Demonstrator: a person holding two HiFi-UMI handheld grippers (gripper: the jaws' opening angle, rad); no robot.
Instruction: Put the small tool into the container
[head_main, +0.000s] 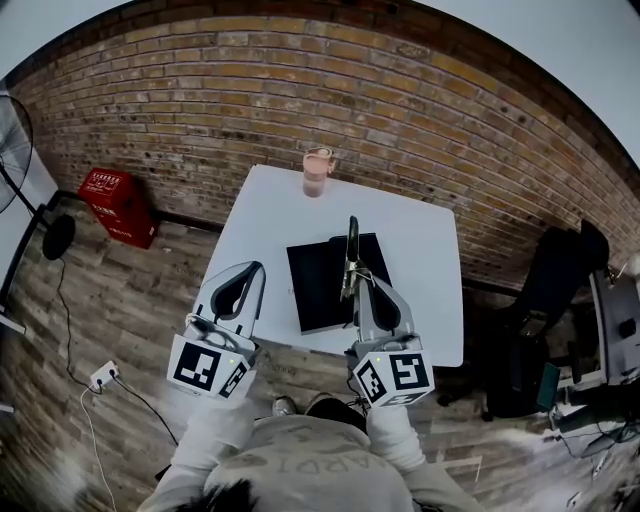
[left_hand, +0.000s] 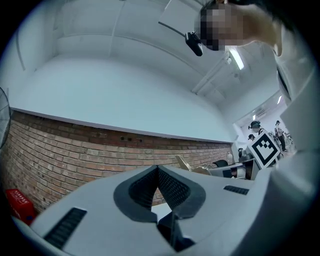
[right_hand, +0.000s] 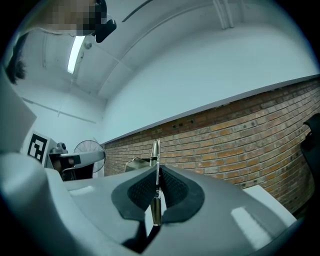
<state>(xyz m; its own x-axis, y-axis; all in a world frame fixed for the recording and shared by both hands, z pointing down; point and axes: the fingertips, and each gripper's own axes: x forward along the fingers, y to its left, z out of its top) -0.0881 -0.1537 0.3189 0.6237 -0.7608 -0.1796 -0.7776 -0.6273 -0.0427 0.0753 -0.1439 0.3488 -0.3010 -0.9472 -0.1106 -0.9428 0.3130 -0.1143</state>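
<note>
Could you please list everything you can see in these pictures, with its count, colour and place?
brick wall: one, reddish brown, behind the table
table: one, white, centre
container: one, pink, at the table's far edge
flat pad: one, black, on the table's near half
small tool: one, slim and metallic, above the flat pad
crate: one, red, on the floor left of the table
fan: one, dark, far left edge
power strip: one, white, on the floor at lower left
bulky item: one, black, right of the table; cannot tell what
left gripper: one, grey, jaws together, empty
right gripper: one, grey, shut on the small tool
</note>
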